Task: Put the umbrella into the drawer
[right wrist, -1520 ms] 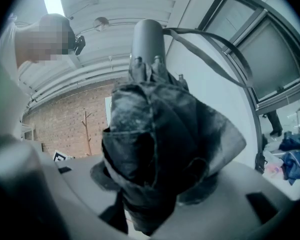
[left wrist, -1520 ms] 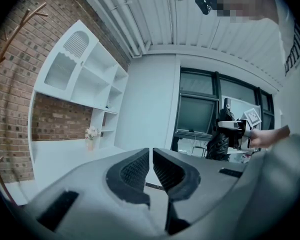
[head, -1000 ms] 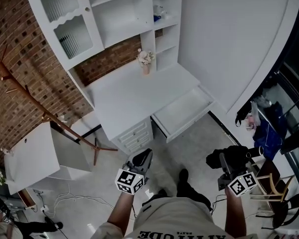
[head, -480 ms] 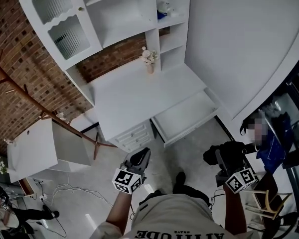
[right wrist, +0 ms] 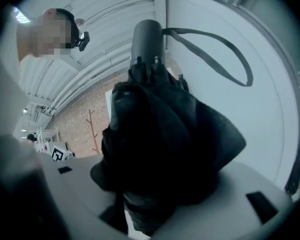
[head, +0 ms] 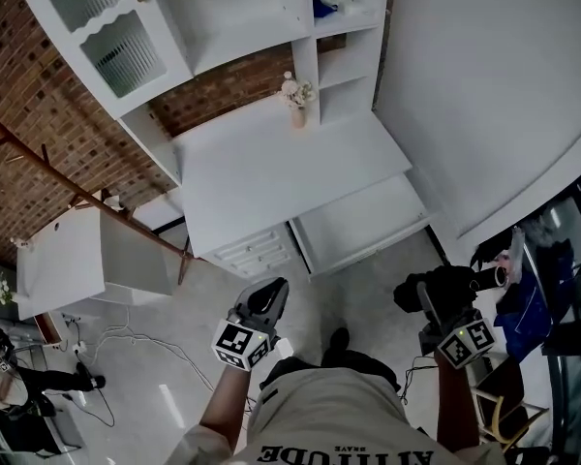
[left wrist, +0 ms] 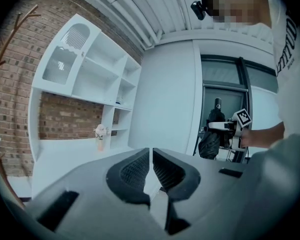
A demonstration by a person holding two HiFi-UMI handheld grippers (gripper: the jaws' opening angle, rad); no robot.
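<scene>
Brick wall (head: 29,143), white desk (head: 271,172) with hutch shelves (head: 232,17), pale floor (head: 198,294), wooden coat stand (head: 77,182).

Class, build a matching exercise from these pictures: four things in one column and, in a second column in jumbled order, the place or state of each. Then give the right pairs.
Things
1. umbrella
2. drawer
3. left tool
4. flower vase

Place or state
A. shut, nothing between its jaws
B. standing on the desk top
C. folded, clamped in the right tool
D. pulled out, open

Pairs: 1-C, 2-D, 3-A, 4-B
</scene>
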